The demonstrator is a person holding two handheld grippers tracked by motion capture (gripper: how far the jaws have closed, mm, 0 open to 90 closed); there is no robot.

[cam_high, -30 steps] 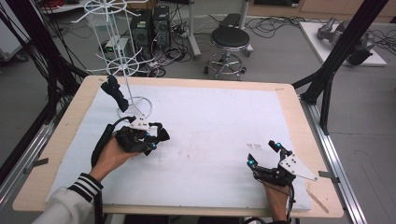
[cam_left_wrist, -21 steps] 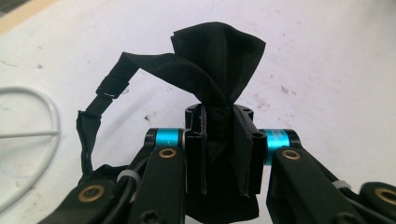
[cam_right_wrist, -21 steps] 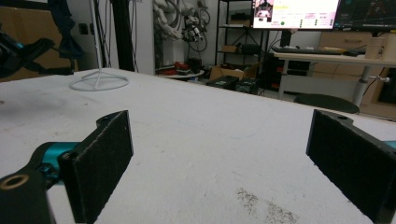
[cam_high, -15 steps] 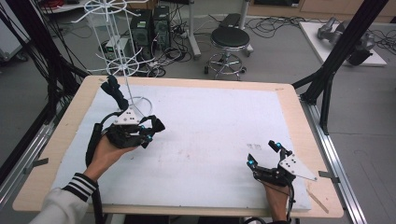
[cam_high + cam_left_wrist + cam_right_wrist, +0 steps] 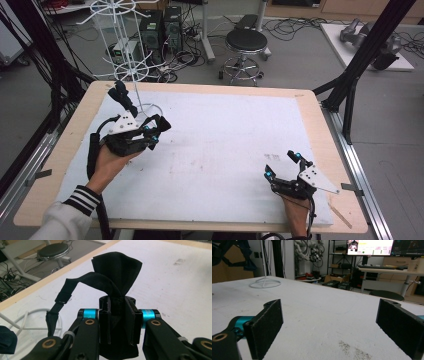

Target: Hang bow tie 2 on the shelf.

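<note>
Black cloth [image 5: 117, 272] (clamped) near table edge [image 5: 85, 107]

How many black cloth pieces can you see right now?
2. One black cloth piece is clamped in the left gripper; the other dark cloth hangs on the white wire rack just behind it. More may be hidden.

- left gripper [image 5: 156, 131] raised over the table's far-left part, jaws clamped together
- right gripper [image 5: 282, 165] low at the near-right, jaws spread wide
</note>
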